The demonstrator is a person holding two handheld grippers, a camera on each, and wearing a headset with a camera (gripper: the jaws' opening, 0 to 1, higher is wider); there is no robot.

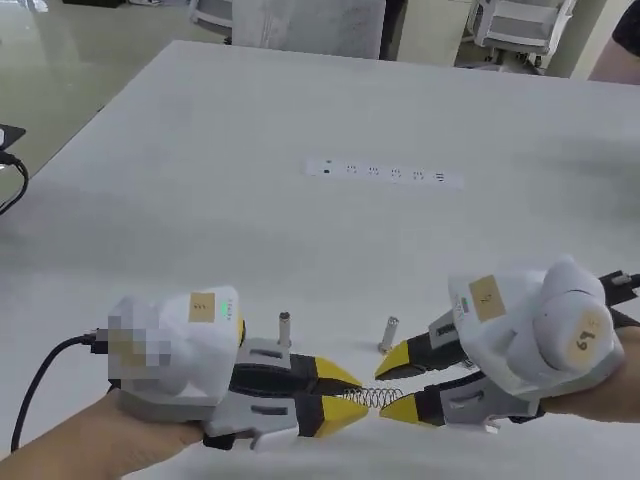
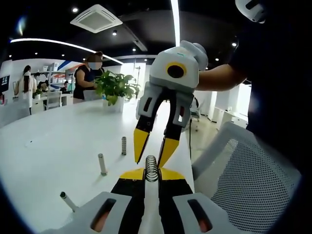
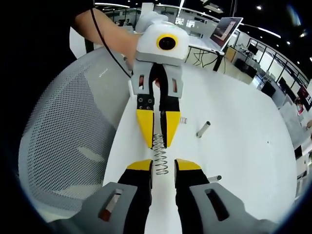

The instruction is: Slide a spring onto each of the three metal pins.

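Left tool (image 1: pixel 355 398) pinches the spring (image 1: pixel 372 397), axis left-right; right tool (image 1: pixel 383 391), spread, straddles its free end; pins (image 1: pixel 284 328) just beyond.

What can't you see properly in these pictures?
- Head view: one end of the spring, hidden inside the left gripper.
- Left gripper view: whether the far pin already wears a spring; too small.
- Head view: the power strip markings; small and blurred.

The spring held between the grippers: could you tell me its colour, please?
Silvery bare metal; the spring shows best in the right gripper view.
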